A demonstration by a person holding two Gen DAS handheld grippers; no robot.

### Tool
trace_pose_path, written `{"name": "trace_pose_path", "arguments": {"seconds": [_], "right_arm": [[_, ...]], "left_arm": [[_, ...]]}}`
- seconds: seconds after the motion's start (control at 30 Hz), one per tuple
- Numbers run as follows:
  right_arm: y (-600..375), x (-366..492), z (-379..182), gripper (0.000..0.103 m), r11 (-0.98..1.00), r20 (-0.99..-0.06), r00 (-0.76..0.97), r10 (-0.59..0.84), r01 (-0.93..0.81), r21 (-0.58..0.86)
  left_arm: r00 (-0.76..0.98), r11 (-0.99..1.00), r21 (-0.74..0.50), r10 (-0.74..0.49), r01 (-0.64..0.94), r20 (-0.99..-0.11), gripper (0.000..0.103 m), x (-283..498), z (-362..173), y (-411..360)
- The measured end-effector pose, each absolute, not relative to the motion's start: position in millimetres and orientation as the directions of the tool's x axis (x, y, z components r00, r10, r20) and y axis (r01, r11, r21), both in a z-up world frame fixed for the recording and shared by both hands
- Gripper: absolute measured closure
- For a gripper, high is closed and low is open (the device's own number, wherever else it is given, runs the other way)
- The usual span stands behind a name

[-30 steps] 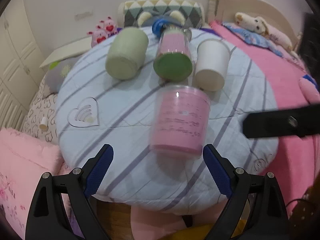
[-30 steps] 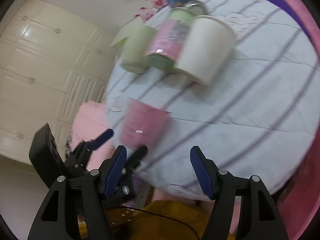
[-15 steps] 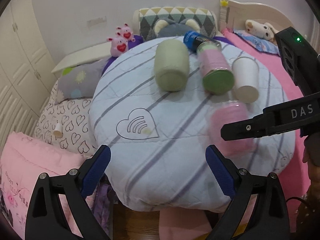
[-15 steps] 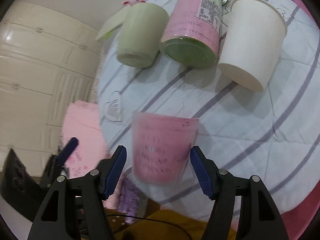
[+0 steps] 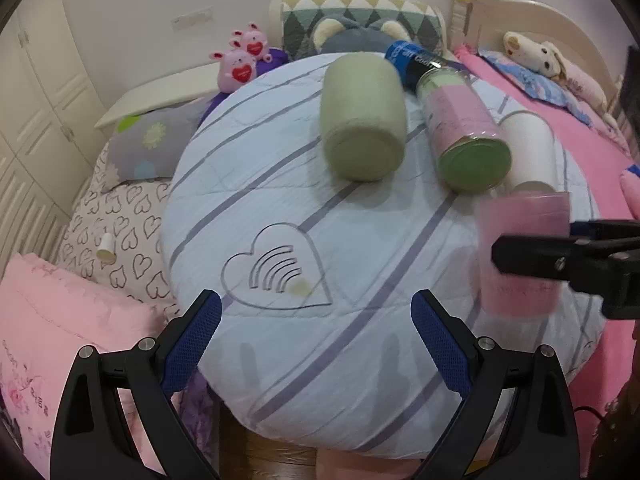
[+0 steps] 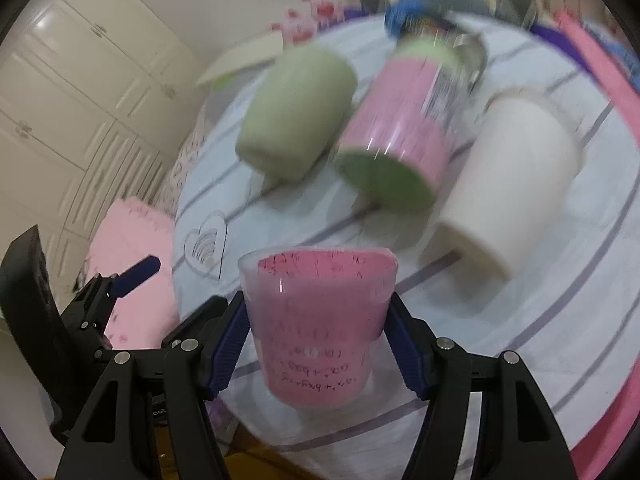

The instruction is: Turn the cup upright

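Two blue-padded fingers of the right gripper (image 6: 318, 340) press against opposite sides of the pink cup (image 6: 316, 328), which stands between them with its wide mouth up and its narrower base down, low over the near edge of the round cushion (image 6: 540, 320). Handwritten marks run across the cup's clear wall. From the left wrist view the same cup (image 5: 522, 252) shows at the cushion's right side, blurred, with the right gripper's black arm (image 5: 568, 260) reaching in level from the right and crossing its middle. The left gripper (image 5: 316, 336) hangs low at the cushion's near edge with its jaws spread wide and nothing between them, pointing toward the heart mark (image 5: 276, 270) stitched into the striped cover. In the right wrist view that gripper (image 6: 132, 276) sits off to the left, beside the cushion and over the pink quilt (image 6: 132, 256). Beyond the cup, three things lie on their sides in a row: a green cup (image 5: 362, 118), a jar (image 5: 464, 124) with a pink label and a green end, and a white cup (image 5: 528, 148), the jar touching the white cup. A blue can (image 5: 410, 60) lies behind the jar, near plush toys (image 5: 242, 62) and a patterned pillow (image 5: 360, 10).
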State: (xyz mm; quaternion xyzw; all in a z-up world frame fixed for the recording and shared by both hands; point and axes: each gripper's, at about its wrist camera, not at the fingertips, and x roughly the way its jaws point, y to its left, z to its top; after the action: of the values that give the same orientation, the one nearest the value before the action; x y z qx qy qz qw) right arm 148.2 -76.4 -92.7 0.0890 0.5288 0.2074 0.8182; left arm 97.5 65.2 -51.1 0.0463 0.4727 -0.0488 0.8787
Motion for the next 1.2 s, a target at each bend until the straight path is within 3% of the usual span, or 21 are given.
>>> {"name": "trace_pose_path", "arguments": {"seconds": [0.23,0.47,0.53,0.57,1.2], "right_arm": [[-94,133,-87,0.036,0.929,-0.799,0.486,0.354,-0.281,0.24],[-92,128,-101,0.035,0.916,-0.831,0.427,0.358,-0.332,0.225],[-94,124,-101,0.031,0.915,-0.84,0.41,0.356,-0.334,0.225],[-95,122,-100,0.023,0.915,-0.84,0.41,0.356,-0.335,0.225],[-121,67,-73,0.023,0.911,-0.798,0.47,0.376,-0.347,0.224]], "left_arm": [[0.553,0.99,0.04,-0.043,0.137,-0.832,0.006,98,-50,50],[0.542,0.993,0.019,-0.047,0.115,-0.839,0.006,96,-54,41],[0.544,0.994,0.019,-0.043,0.109,-0.838,0.006,94,-55,39],[0.545,0.994,0.021,-0.041,0.107,-0.837,0.006,93,-56,39],[0.598,0.994,0.02,-0.048,0.107,-0.8,0.006,57,-35,20]]}}
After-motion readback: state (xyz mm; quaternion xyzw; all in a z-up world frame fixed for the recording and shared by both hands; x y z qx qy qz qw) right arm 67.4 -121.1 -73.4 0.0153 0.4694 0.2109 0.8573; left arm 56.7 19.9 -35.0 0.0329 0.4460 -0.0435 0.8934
